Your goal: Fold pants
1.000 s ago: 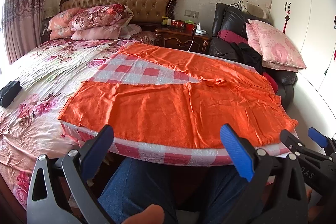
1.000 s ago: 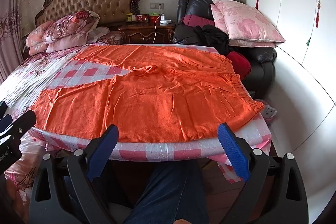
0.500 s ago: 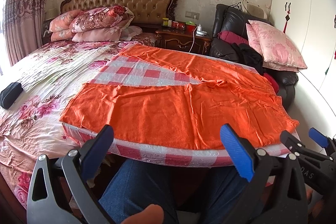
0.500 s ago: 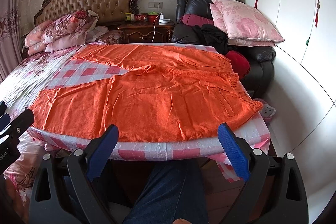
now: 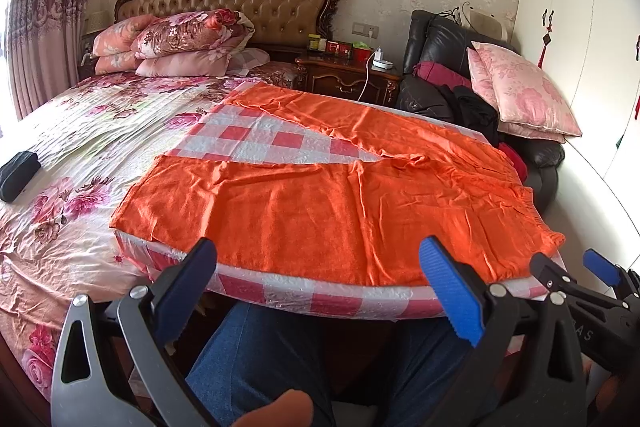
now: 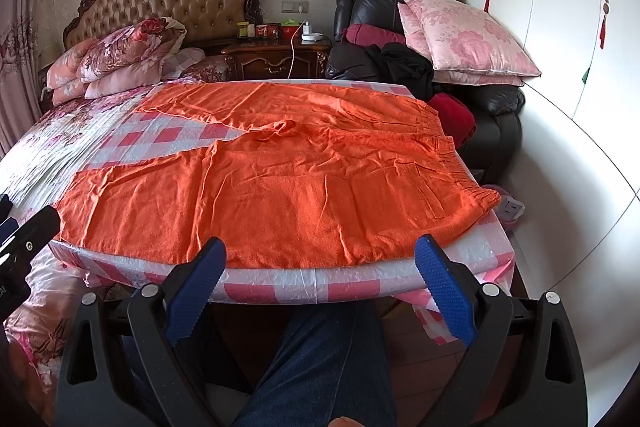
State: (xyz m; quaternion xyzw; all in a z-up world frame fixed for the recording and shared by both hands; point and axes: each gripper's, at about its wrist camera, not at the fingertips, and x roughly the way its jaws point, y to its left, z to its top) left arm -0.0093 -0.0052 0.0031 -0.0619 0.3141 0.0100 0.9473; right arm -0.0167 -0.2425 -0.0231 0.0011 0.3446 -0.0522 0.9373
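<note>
Orange pants (image 5: 320, 203) (image 6: 288, 179) lie spread flat on a red-and-white checked sheet (image 5: 256, 139) (image 6: 152, 139) over the bed corner, legs pointing left and apart, elastic waistband (image 6: 452, 155) at the right. My left gripper (image 5: 320, 287) hangs open just short of the near bed edge, nothing between its blue pads (image 5: 452, 291). My right gripper (image 6: 320, 283) is also open and empty, in front of the same edge nearer the waistband. It shows at the lower right of the left wrist view as the right gripper (image 5: 568, 271).
A floral bedspread (image 5: 80, 163) with stacked pillows (image 5: 180, 43) extends left. A dark case (image 5: 18, 175) lies on it. A nightstand (image 6: 276, 55), a black leather chair (image 6: 492, 107) with cushions, and a white wardrobe (image 6: 560, 27) stand right. A person's jeans-clad legs (image 6: 320, 367) are below.
Both grippers have shifted slightly, so the bed and pants sit a little differently in each view. Neither gripper has opened, shut or touched the cloth.
</note>
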